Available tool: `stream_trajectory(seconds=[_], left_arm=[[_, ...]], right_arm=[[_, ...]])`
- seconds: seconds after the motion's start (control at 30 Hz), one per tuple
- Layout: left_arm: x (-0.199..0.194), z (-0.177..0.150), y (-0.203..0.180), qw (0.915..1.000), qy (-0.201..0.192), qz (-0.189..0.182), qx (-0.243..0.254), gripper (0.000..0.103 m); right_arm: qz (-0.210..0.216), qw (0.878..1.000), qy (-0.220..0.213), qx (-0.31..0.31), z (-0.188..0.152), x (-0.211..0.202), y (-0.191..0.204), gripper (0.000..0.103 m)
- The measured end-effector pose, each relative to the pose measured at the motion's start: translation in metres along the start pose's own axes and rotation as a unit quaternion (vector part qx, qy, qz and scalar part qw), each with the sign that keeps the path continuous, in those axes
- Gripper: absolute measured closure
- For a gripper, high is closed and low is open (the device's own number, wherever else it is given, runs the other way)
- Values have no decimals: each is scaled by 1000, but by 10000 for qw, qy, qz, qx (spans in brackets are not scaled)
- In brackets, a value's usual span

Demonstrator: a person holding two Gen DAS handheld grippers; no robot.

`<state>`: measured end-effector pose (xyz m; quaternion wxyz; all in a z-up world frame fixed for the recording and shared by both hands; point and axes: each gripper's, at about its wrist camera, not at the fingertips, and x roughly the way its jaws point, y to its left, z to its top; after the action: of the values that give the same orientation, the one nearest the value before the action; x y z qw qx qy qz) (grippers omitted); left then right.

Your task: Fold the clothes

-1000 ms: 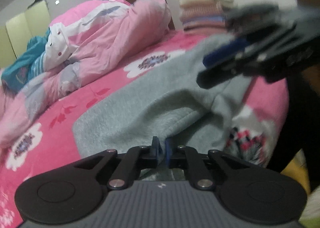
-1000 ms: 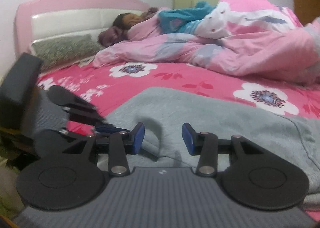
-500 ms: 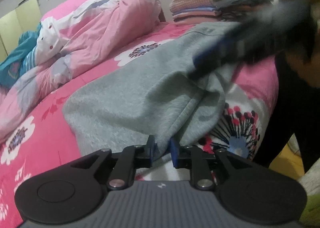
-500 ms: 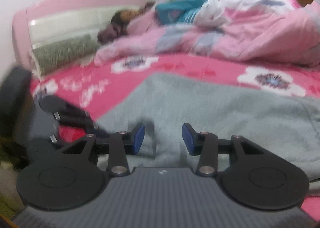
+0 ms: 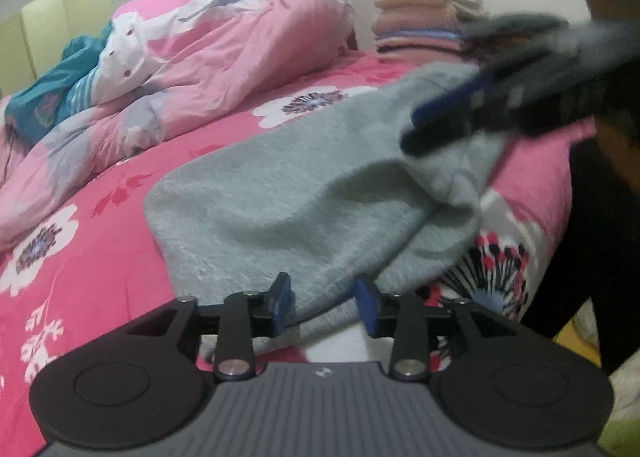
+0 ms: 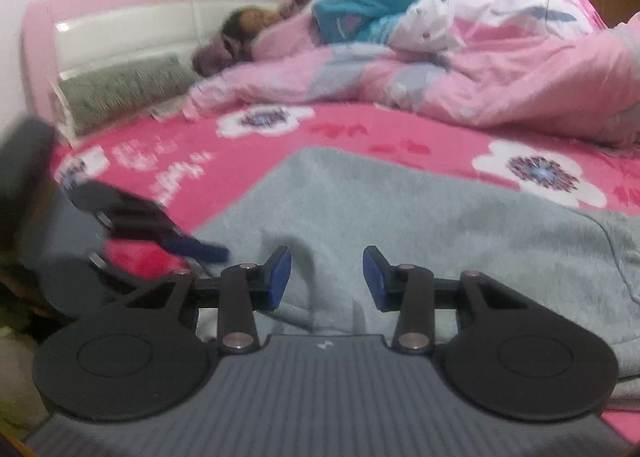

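A grey fleece garment (image 5: 304,193) lies spread on the pink floral bedsheet (image 5: 100,257). My left gripper (image 5: 325,307) is at its near hem. The jaws are opening, the hem lies loose between the blue pads (image 5: 285,303), and neither pad presses on it. In the right wrist view the left gripper (image 6: 200,251) shows blurred at the garment's left edge. My right gripper (image 6: 327,277) stands open over the garment (image 6: 440,225), with a raised fold between its pads and a gap on each side. The left wrist view has the right gripper (image 5: 448,117) blurred above the garment's far corner.
A rumpled pink quilt (image 5: 208,57) with a teal garment (image 6: 360,17) on it fills the far side of the bed. A stack of folded clothes (image 5: 420,25) sits at the far corner. Beyond are a pink headboard (image 6: 132,17) and a grey pillow (image 6: 120,93). A person's dark clothing (image 5: 600,237) borders the bed's edge.
My left gripper's jaws have gone from shut on the garment's hem to apart, and the hem has slipped loose between them. The right gripper's jaws stay as wide as before.
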<state>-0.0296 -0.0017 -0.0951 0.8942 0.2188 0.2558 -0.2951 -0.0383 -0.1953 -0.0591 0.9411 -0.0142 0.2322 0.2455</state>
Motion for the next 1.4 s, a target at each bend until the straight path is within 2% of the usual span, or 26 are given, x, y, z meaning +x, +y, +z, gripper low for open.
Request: stream_trajectory(seconds=[0.03,0.13,0.2,0.27,0.4,0.53,0.7,0.9,1.07,1.23,1.4], left_arm=[[0,-1,-2,10000,-19,-6,51,56],[2,-1,-3,10000,-80,-23,-9,56],[5,1,-1,9999,-91,-21,-114,65],[5,5,1,9997,-111,-5,-213,88],[0,14,7,9986,-302,50,-440,95],[-7,23,17,9959,-500,27,-755,96],[-11,26,23,9920,-682,-12,-1061,96],[-14,27,27,9892,-828,-79,-1204,96],[-17,26,28,9881,-900,-141,-1237,97],[-12,19,23,9900,-762,-167,-1174,97],[-6,9,19,9921,-594,-134,-1097,97]], right_arm=[[97,9999,-63,61,0,-6,-1,64],[304,9990,-4,322,-8,-20,-4,64],[357,9971,223,630,-21,-21,-8,67],[344,9935,454,982,-35,-16,-11,80],[264,9850,751,1530,-60,-3,-13,90],[108,9878,441,1492,-59,5,-11,94],[468,9866,-315,1528,-49,0,-12,94],[707,9838,-478,1574,-42,19,-12,94],[435,9759,-423,2095,-37,47,-25,94],[-265,9682,-420,2453,-43,71,-26,97],[-549,9785,-438,1937,-46,65,-10,94]])
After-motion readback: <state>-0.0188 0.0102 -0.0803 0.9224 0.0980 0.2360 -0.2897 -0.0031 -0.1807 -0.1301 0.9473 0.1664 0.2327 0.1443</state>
